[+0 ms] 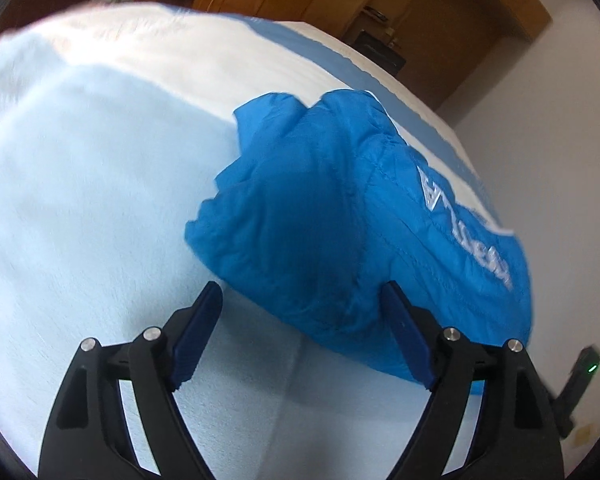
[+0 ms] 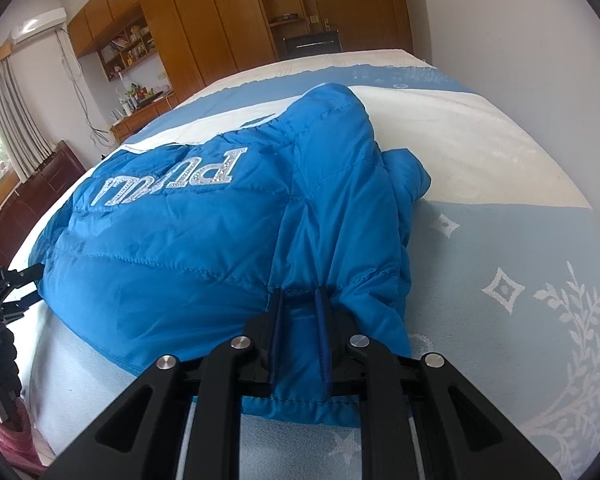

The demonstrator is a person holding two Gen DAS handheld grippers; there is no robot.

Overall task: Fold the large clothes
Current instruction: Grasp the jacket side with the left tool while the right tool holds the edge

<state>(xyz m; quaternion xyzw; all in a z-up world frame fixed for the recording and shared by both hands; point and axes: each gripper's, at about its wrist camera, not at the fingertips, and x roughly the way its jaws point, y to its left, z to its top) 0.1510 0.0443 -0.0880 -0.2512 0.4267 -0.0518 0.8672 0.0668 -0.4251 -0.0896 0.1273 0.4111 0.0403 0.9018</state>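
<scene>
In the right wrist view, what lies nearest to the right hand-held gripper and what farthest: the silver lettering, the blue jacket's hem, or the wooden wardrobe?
1. Blue jacket's hem, pinched in the right hand-held gripper.
2. Silver lettering, up-left on the jacket.
3. Wooden wardrobe, beyond the bed.

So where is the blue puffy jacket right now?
The blue jacket lies bunched on the bed. The right gripper pinches its near edge, and the open left gripper sits at its other side.

Black tool [image 1: 302, 292] linkages, blue pads [image 1: 198, 332], silver screws
</scene>
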